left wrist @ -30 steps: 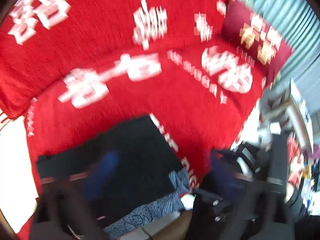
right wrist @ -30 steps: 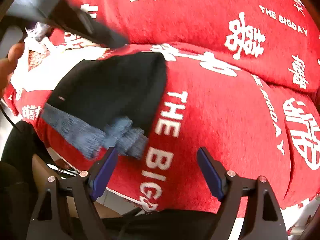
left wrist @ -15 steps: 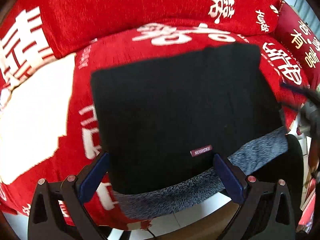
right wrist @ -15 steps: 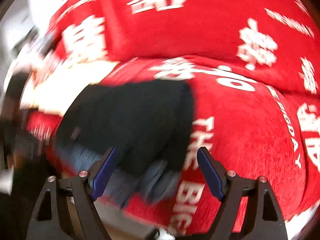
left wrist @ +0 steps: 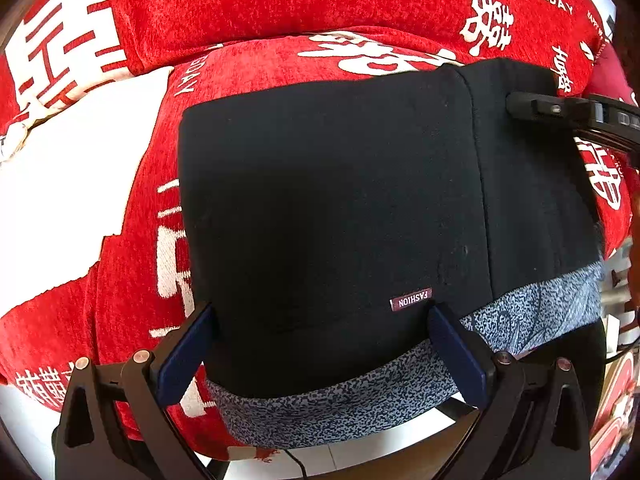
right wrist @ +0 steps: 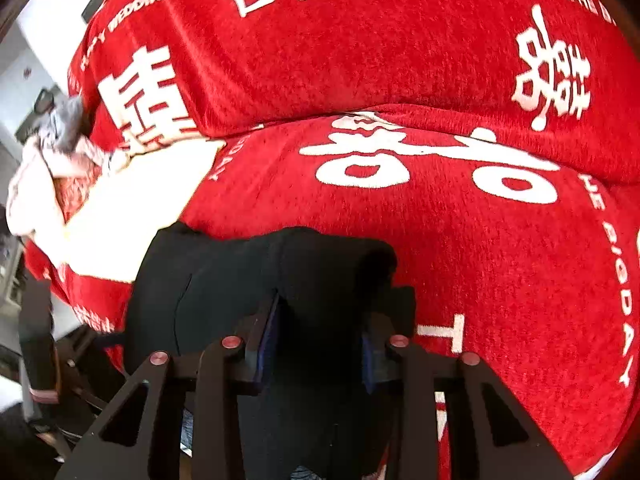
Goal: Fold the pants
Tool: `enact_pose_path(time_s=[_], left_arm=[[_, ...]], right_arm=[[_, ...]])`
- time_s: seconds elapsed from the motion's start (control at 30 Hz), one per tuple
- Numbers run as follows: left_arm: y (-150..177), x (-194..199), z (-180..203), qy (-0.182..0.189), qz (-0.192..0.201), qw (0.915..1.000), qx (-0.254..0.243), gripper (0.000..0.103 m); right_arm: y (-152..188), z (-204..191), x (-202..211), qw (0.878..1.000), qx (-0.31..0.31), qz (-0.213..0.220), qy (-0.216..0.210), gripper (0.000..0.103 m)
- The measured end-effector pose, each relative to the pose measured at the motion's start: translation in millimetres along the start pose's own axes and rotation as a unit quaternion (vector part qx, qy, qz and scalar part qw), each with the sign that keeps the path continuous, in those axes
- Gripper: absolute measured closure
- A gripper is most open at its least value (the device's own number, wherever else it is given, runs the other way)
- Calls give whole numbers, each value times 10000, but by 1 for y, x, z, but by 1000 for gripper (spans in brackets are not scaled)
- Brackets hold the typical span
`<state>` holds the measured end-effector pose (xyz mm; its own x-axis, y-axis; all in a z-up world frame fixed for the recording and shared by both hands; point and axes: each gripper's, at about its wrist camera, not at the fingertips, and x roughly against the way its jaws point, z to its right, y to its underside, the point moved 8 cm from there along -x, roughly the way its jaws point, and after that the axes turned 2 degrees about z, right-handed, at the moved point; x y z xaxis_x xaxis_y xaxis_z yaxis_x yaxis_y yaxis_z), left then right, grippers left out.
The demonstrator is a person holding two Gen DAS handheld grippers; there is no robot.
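Black pants (left wrist: 332, 200) with a grey speckled waistband (left wrist: 360, 404) and a small FASHION label lie folded flat on a red sofa seat (left wrist: 248, 64). My left gripper (left wrist: 320, 344) is open, its blue pads on either side of the near waistband edge. My right gripper (right wrist: 320, 328) is shut on a bunched fold of the black pants (right wrist: 332, 268) at their right side. In the left wrist view the right gripper (left wrist: 568, 112) reaches in from the right over the pants' far right corner.
The sofa cover is red with white characters and a large white patch (left wrist: 68, 184) at the left. The red backrest (right wrist: 360, 40) rises behind. A pile of pale clothes (right wrist: 52, 160) lies at the far left. Floor and clutter show beyond the seat's front edge (left wrist: 616, 312).
My left gripper swung back over the pants and dropped close to the waistband. My right gripper moved in from the bare seat and shut on the pants' right edge.
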<state>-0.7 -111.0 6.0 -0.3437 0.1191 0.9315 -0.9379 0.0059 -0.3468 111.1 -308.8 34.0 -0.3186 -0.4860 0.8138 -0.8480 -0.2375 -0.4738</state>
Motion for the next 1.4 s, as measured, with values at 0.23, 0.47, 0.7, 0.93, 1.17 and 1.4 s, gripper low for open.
enact_pose_path(time_s=[0.23,0.47,0.7,0.93,1.17,1.4], left_arm=[[-1,-3,3,-69,25,10000,-45,0],[0,-3,2,-69,60,10000,-35,0],[4,-1,3,5,64,9999,-86,0],[-1,16,-8,56,168,9998,133,0],[-59,27,-56,-175,414,9952,865,0],[-82,-21,-74,-557,-120,9924,1093,0]], right_arm=[[8,18,-26,9970,-56,-149,753,34],[29,-28,53,9868,897,675,1167,24],[127,-68,27,9843,1748,-233,101,24],[117,-58,33,9843,1742,-275,93,23],[32,-42,52,9827,1762,499,280,23],[-10,-43,-14,9863,1649,-20,-74,23]])
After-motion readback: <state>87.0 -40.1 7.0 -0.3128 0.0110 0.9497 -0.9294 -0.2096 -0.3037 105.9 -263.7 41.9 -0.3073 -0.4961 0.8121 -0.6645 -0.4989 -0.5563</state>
